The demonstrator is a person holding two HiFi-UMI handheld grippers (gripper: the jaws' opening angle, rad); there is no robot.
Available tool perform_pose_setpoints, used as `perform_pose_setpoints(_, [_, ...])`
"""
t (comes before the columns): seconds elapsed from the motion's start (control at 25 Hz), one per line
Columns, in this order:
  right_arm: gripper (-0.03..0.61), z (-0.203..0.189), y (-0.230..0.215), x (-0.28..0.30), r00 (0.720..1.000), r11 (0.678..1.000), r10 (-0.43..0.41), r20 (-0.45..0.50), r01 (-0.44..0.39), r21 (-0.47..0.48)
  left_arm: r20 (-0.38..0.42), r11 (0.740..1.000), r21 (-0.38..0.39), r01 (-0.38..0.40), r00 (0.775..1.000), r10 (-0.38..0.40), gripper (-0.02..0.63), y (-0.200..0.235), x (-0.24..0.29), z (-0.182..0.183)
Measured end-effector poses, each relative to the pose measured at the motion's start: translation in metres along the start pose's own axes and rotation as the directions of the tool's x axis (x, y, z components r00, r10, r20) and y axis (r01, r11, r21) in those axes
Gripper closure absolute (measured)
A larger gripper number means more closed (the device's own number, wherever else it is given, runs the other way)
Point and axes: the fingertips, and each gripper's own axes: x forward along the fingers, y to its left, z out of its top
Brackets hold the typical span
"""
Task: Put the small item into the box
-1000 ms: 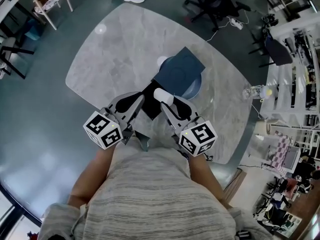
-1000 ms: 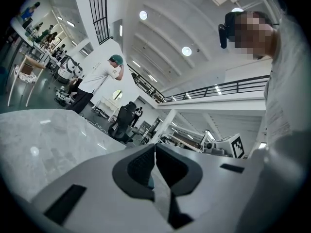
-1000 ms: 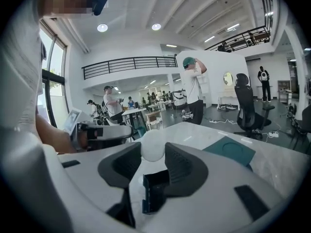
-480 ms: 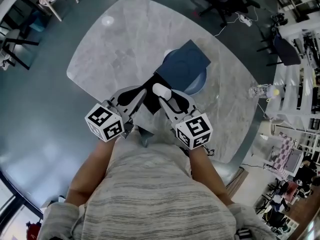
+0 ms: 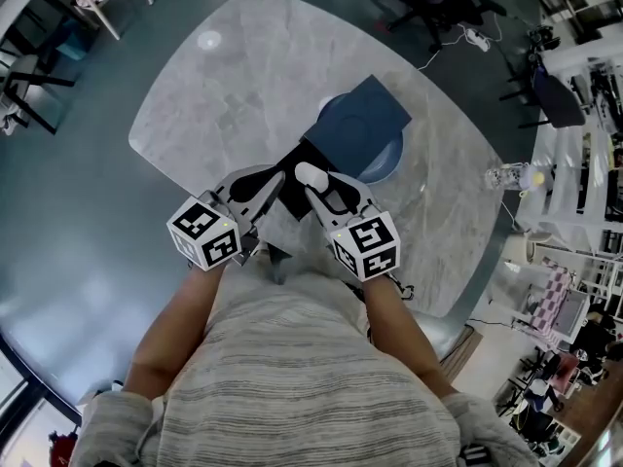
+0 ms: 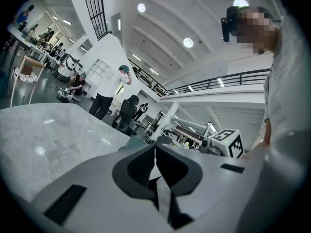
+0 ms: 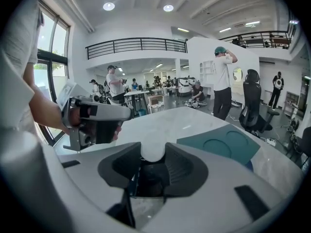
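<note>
One white ball (image 7: 153, 148), right gripper (image 7: 153, 155) clamping — box (image 7: 224, 142) beyond

Left of the dark blue square box (image 5: 362, 120), the grey marble tabletop (image 5: 234, 86) lies bare and wide, easy for me to cross. On the box's near side my left gripper (image 5: 276, 177) and right gripper (image 5: 310, 176) crowd close, a narrow gap between them, and a small white ball (image 7: 153, 148) fills my right jaws.

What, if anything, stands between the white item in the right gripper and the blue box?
Nothing visible does. The right gripper grips the small white item, and only bare table lies before the blue box. The box's flat top looks closed, though.
</note>
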Motion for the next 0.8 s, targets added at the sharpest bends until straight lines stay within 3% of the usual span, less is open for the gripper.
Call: perform_pose_setpoints(0.8, [0.414, -0.038, -0.002, 0.021, 0.991, 0.999, -0.012, -0.132, 0.005, -0.053, -0.007, 1.000, -0.017, -0.007, 1.000, 0.007, 0.591, 0.002, -0.004, -0.012])
